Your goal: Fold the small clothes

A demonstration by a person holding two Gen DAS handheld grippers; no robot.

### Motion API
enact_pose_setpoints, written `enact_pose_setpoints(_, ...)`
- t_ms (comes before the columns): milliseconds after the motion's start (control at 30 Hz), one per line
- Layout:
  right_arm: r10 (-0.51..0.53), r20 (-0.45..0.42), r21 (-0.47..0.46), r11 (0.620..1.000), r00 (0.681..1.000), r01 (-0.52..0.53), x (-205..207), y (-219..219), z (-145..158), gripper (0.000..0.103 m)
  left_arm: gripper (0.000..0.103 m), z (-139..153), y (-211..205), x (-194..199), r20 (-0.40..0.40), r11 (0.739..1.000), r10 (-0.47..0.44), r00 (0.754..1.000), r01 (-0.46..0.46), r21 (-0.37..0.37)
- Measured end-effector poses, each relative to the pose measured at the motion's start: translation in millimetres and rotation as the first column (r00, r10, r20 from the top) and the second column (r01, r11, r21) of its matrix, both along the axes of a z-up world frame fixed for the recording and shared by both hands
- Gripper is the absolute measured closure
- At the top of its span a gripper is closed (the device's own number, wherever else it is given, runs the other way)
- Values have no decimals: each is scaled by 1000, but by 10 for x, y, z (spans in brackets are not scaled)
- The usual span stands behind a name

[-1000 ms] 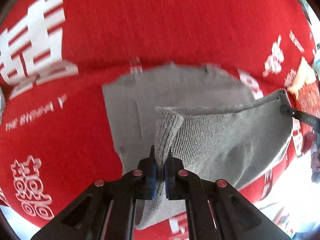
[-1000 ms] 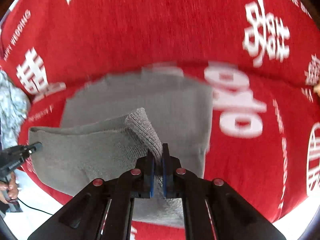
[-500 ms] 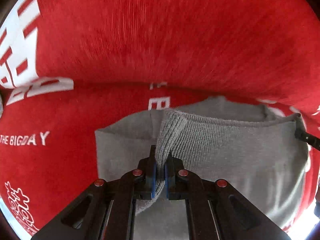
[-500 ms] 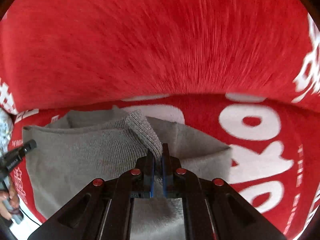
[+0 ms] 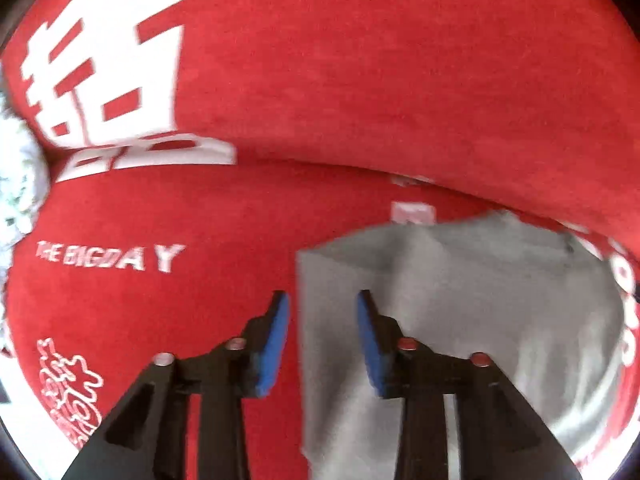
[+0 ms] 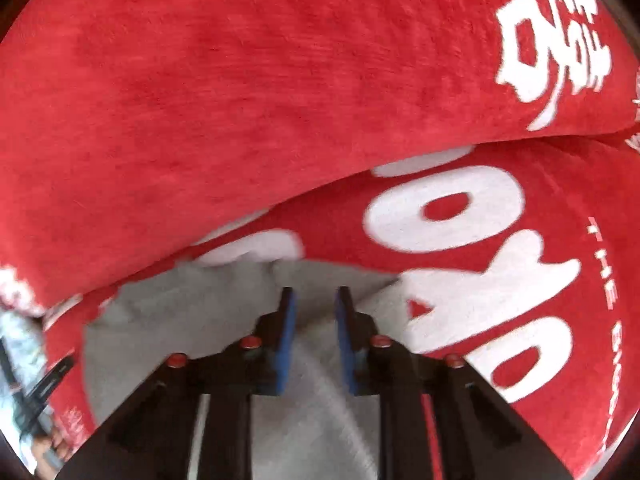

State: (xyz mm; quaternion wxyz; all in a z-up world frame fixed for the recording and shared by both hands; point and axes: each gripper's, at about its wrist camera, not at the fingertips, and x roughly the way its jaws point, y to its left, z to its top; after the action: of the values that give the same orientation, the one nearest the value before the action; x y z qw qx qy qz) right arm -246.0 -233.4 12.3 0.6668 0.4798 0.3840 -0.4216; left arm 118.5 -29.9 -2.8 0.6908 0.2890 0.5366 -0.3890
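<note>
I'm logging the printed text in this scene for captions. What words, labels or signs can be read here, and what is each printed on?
"THE BIGDAY": white print on the red blanket, left wrist view.
Large white double-happiness character: same blanket, upper left of that view.
"THE" followed by blurred letters: white, on the blanket's right edge, right wrist view; unreadable.
Other large white characters: partial or blurred.
Grey knit garment: no text visible.

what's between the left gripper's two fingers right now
Nothing is gripped. In the left wrist view the open left gripper frames the left edge of the grey knit garment and a strip of red blanket beneath.
</note>
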Motion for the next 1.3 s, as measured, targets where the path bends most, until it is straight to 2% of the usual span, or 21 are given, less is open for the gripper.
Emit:
enact_pose_setpoints(67, 71, 22, 9, 997, 997, -72, 154, 155, -28, 84, 67, -45, 37, -175, -43, 999, -47, 998, 46, -20)
enact_pose_setpoints(133, 115, 12, 32, 993, 993, -116, 291, 270, -151, 84, 67, -178, 3, -401, -37, 997, -79, 996, 80, 2)
enact_pose_setpoints(200, 120, -14, 61, 991, 993, -119, 369, 351, -318, 84, 67, -356, 5, -498, -20, 996, -69, 997, 70, 61)
enact_pose_setpoints(233, 116, -27, 61, 992, 993, -114, 356, 365, -362, 88, 65, -406, 48, -478, -25, 997, -51, 998, 52, 56)
enact_pose_setpoints(300, 100, -34, 49, 994, 994, -98, 281, 340, -377, 94, 51, -369, 158, -416, -25, 999, -25, 999, 26, 38)
enact_pose_setpoints(333, 89, -43, 47, 995, 995, -87, 215, 337, -359, 94, 36, -349, 222, -381, 6, 998, -20, 1000, 19, 66)
enact_pose_setpoints(367, 77, -47, 46, 996, 996, -74, 112, 312, -363, 94, 30, -312, 311, -343, 57, 996, -23, 998, 18, 89)
enact_pose_setpoints(433, 43, -37, 73, 996, 998, -40, -53, 291, -338, 93, 30, -244, 480, -284, 78, 995, -36, 996, 28, 100)
enact_pose_setpoints(533, -9, 50, 129, 992, 999, 3, -263, 353, -214, 81, 30, -186, 818, -167, -42, 995, -6, 999, 10, 98)
enact_pose_setpoints(567, -17, 92, 146, 989, 996, 3, -313, 437, -152, 65, 30, -153, 909, -200, -77, 995, 4, 997, 4, 101)
enact_pose_setpoints(633, -47, 185, 185, 983, 982, 13, -413, 715, -35, 41, 30, -144, 1083, -210, -145, 994, 22, 989, -7, 107)
enact_pose_setpoints(733, -108, 293, 329, 944, 950, 6, -506, 1213, -108, 39, 30, -140, 1251, -309, -233, 994, 47, 971, -23, 103)
enact_pose_setpoints(833, -209, 286, 452, 890, 935, 61, -715, 1662, -267, 39, 30, -225, 1320, -395, -272, 993, 49, 961, -18, 117)
enact_pose_setpoints(900, -291, 246, 484, 863, 925, 143, -884, 1875, -386, 39, 30, -267, 1323, -478, -287, 993, 36, 957, -1, 122)
enact_pose_setpoints(1000, -407, 220, 449, 849, 887, 278, -1145, 1918, -425, 39, 30, -312, 1290, -533, -295, 992, 28, 955, 9, 125)
enact_pose_setpoints(1033, -450, 220, 436, 839, 866, 325, -1226, 1877, -444, 39, 31, -331, 1282, -531, -293, 992, 33, 956, 5, 127)
enact_pose_setpoints(1067, -474, 234, 436, 831, 849, 344, -1262, 1852, -458, 42, 48, -343, 1283, -534, -288, 992, 40, 957, -4, 125)
enact_pose_setpoints(1100, -488, 247, 440, 826, 837, 352, -1249, 1814, -499, 51, 65, -342, 1307, -534, -289, 993, 42, 956, -8, 117)
enact_pose_setpoints(1133, -465, 234, 439, 834, 854, 334, -1219, 1731, -508, 97, 80, -373, 1308, -547, -316, 993, 37, 948, 0, 116)
enact_pose_setpoints(1200, -366, 186, 395, 878, 912, 271, -1162, 1610, -407, 95, 92, -332, 1293, -581, -302, 995, 11, 953, 21, 101)
enact_pose_setpoints(1300, -183, 114, 290, 946, 977, 143, -965, 1586, -170, 95, 92, -187, 1294, -687, -248, 993, -68, 966, 90, 77)
